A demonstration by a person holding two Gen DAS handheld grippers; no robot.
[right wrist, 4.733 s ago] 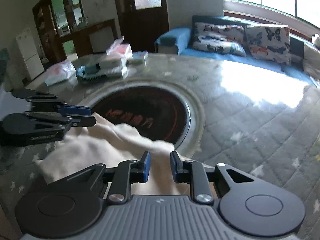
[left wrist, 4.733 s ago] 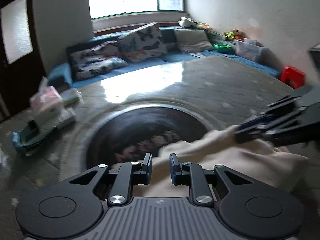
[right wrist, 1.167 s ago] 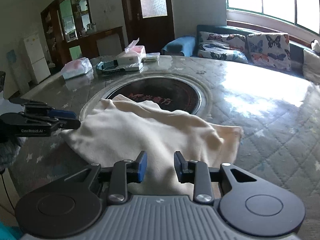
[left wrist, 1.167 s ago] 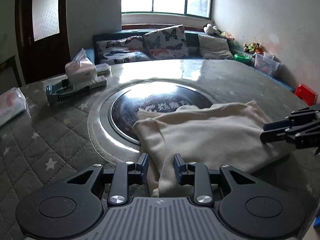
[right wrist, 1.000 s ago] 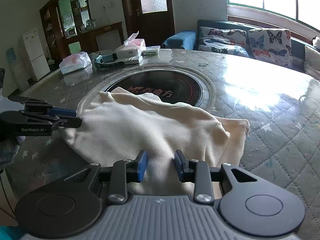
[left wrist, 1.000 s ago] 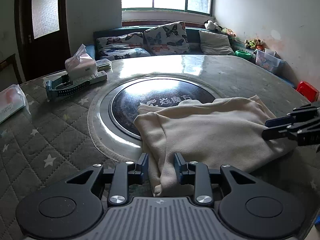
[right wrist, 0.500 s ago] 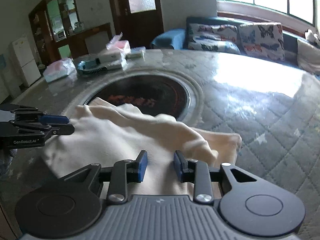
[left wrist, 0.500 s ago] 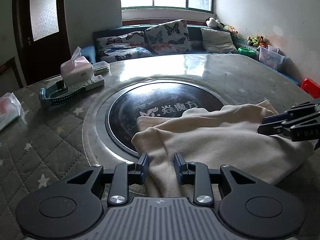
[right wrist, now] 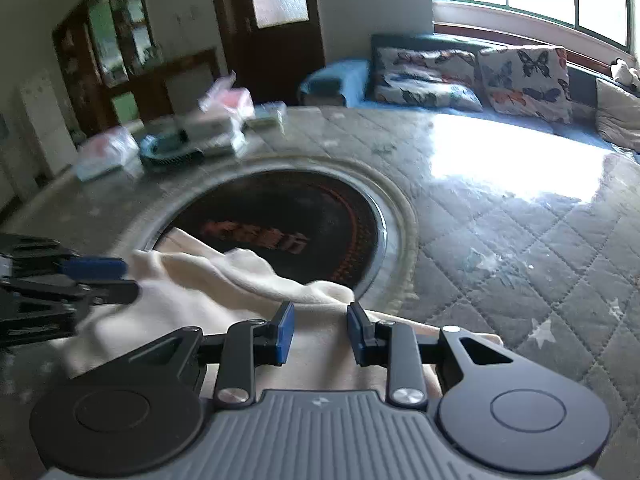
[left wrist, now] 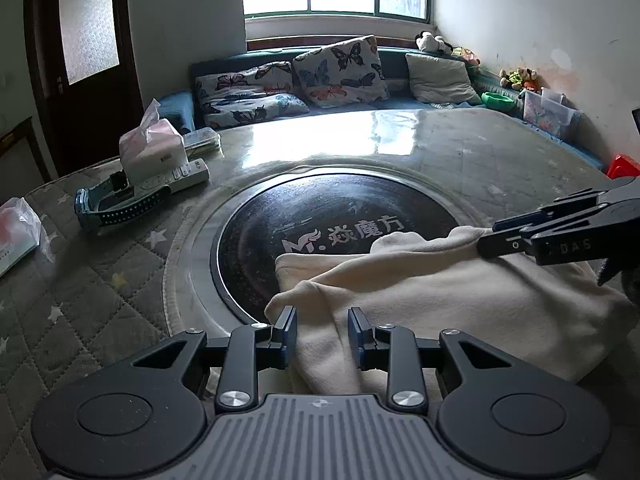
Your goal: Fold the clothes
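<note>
A cream cloth (left wrist: 440,300) lies bunched on the round table, partly over the dark round plate (left wrist: 320,216) in its middle. A raised fold of it runs between the pads of my left gripper (left wrist: 318,320), which is shut on it. My right gripper (right wrist: 320,316) is shut on the cloth (right wrist: 200,292) at its other side. In the left wrist view the right gripper (left wrist: 486,240) comes in from the right and holds a cloth corner up off the table. The right wrist view is blurred, with the left gripper (right wrist: 128,280) at its left edge.
The table has a grey quilted cover (left wrist: 100,300) under glass. At its far left stand a tissue box (left wrist: 150,148), a remote control (left wrist: 180,176), a teal brush (left wrist: 116,204) and a plastic pack (left wrist: 16,236). A sofa with butterfly cushions (left wrist: 340,68) runs behind, and a red stool (left wrist: 622,164) stands at the right.
Both grippers have moved across the table with the cloth in them. The cloth has risen into a fold and slid back, so more of the dark plate's lettering shows.
</note>
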